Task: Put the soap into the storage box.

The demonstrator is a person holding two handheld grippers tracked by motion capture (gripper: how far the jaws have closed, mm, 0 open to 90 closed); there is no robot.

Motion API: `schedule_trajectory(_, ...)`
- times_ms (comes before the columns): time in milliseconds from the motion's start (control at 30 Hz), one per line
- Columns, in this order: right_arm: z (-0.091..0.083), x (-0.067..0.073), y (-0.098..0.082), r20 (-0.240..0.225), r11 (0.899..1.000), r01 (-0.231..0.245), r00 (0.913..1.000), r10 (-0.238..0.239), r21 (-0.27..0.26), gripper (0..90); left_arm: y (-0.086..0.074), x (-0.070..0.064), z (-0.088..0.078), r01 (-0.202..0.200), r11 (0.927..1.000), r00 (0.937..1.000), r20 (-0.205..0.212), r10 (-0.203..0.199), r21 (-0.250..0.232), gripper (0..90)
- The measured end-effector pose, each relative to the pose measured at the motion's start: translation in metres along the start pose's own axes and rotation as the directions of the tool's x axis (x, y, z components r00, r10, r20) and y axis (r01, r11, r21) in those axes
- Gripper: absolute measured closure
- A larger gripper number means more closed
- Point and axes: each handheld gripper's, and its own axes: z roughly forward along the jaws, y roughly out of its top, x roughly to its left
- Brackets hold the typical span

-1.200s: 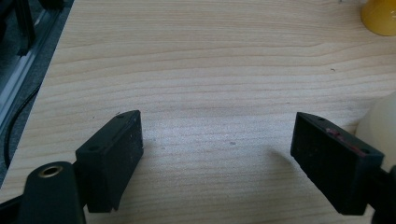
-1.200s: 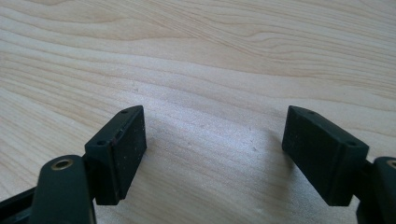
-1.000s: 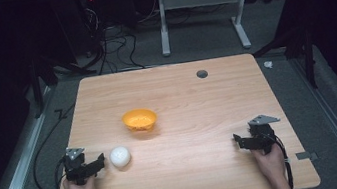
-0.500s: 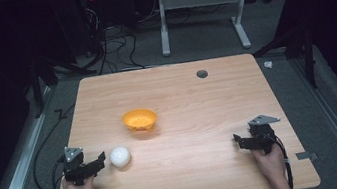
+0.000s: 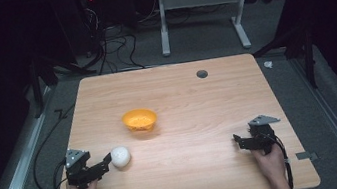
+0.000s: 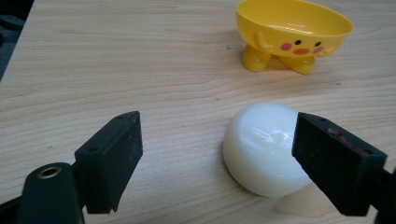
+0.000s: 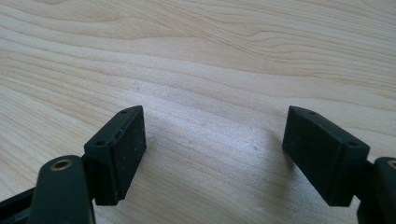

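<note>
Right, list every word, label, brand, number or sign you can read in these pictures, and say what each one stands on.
None: no readable text anywhere.
Yellow plastic footed bowl: a painted face with dots and pink cheeks, no letters.
White glossy egg-shaped ball: blank.
Light wooden table: bare grain.
Black pads of the left gripper: unmarked.

Both grippers are black; the left gripper (image 5: 108, 160) and the right gripper (image 5: 237, 140) each carry a grey three-cornered plate on top; a black cable trails from each; the jaws are flat black blocks with small screw holes; a brass-ringed hole sits at the left jaw's base.
</note>
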Motion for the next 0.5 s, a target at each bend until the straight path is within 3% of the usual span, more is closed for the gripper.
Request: schedule_trajectory(500, 0.0, 0.0, 0.0, -0.002, 1.0, 0.005, 1.0, -0.005, -0.001, 22.3, 0.0, -0.022, 0.007, -0.072, 0.9967, 0.9959, 0.058, 0.07, 0.036, 14.9)
